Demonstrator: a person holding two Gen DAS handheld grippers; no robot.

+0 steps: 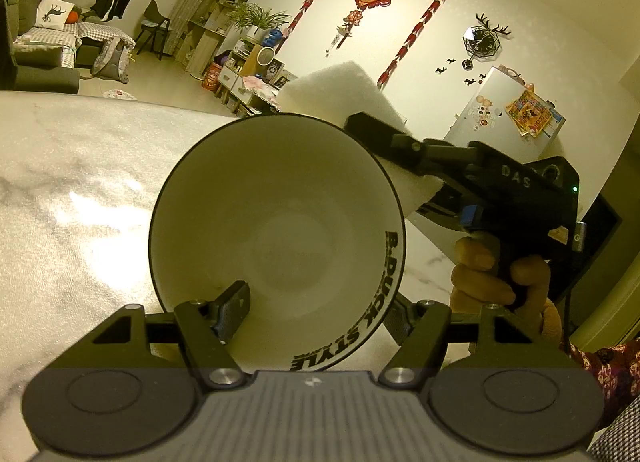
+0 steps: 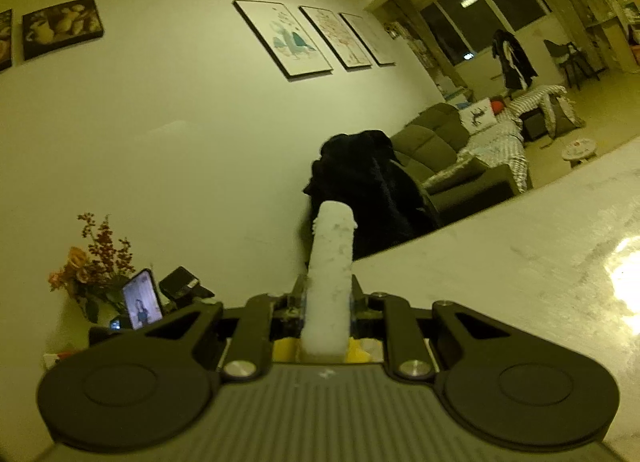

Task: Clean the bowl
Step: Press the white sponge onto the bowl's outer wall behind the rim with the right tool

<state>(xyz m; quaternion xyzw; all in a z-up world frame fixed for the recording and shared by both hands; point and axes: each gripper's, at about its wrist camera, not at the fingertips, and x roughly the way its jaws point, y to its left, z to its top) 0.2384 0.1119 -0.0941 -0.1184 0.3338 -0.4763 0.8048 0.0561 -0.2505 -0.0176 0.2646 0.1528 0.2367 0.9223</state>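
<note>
Your left gripper [image 1: 316,312] has its 2 fingers [image 1: 232,312] clamped on the near wall of the white bowl [image 1: 276,214], one finger inside and the other outside by the black lettering. The bowl is tipped on its side, its opening facing the left wrist camera, lifted over the marble table [image 1: 72,198]; nothing is visible inside it. Your right gripper [image 2: 326,304] has its fingers pinched narrow on a white sponge [image 2: 330,274], which sits just behind the bowl's upper right rim. Your right hand [image 1: 496,274] grips the handle.
</note>
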